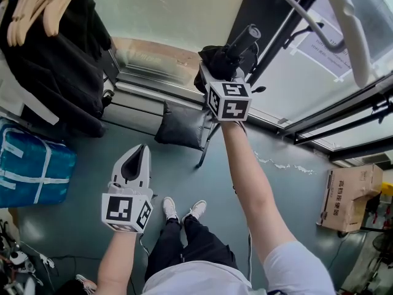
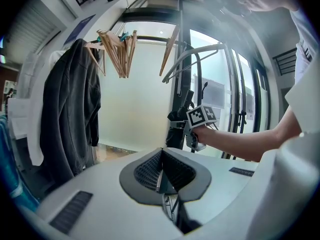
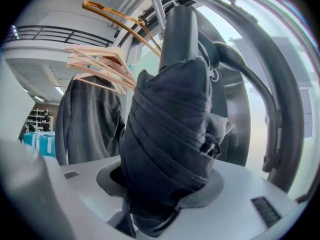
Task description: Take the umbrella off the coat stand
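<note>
The folded black umbrella [image 1: 222, 59] stands up out of my right gripper [image 1: 222, 67], its thick black handle [image 1: 244, 40] pointing away from me. In the right gripper view the rolled fabric of the umbrella [image 3: 170, 144] fills the space between the jaws, which are shut on it. The coat stand's dark pole [image 2: 179, 79] and curved grey arms [image 3: 282, 109] rise just behind the umbrella. My left gripper [image 1: 136, 160] hangs lower and nearer to me, over the floor. Its pads [image 2: 150, 170] meet with nothing between them.
Dark jackets [image 1: 58, 66] and wooden hangers [image 1: 37, 8] hang at the left, above a blue bag [image 1: 31, 171]. A dark cushion [image 1: 181, 128] lies on the floor by the glass wall. A cardboard box [image 1: 351, 196] sits at the right. The person's shoes [image 1: 183, 211] are below.
</note>
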The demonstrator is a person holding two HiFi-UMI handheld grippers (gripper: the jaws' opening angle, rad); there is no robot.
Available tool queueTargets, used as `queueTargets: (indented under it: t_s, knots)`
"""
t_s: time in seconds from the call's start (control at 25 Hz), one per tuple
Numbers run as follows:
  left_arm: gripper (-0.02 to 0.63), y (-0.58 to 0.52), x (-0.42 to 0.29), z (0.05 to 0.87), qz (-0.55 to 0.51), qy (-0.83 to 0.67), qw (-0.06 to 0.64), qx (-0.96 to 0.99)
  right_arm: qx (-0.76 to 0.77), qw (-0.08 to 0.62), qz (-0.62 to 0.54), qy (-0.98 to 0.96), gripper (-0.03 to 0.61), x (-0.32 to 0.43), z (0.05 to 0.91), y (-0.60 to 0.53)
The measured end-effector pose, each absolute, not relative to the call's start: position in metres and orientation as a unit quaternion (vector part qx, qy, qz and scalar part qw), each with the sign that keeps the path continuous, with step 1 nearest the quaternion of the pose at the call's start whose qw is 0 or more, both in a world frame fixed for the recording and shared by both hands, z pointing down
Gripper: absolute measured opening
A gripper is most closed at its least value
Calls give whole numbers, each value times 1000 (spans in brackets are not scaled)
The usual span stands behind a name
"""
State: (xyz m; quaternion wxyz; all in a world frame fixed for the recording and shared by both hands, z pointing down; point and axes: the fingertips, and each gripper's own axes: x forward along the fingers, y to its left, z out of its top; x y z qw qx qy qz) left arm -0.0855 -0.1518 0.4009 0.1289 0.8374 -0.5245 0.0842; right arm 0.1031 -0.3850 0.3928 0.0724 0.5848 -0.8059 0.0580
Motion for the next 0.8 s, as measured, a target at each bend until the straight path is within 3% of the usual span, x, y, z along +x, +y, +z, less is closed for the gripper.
queueTargets:
  t_s: [0.8]
  knots:
    - [23, -145, -104, 396, 82, -538, 128, 829, 561, 92, 27, -822, 247, 86, 371, -347]
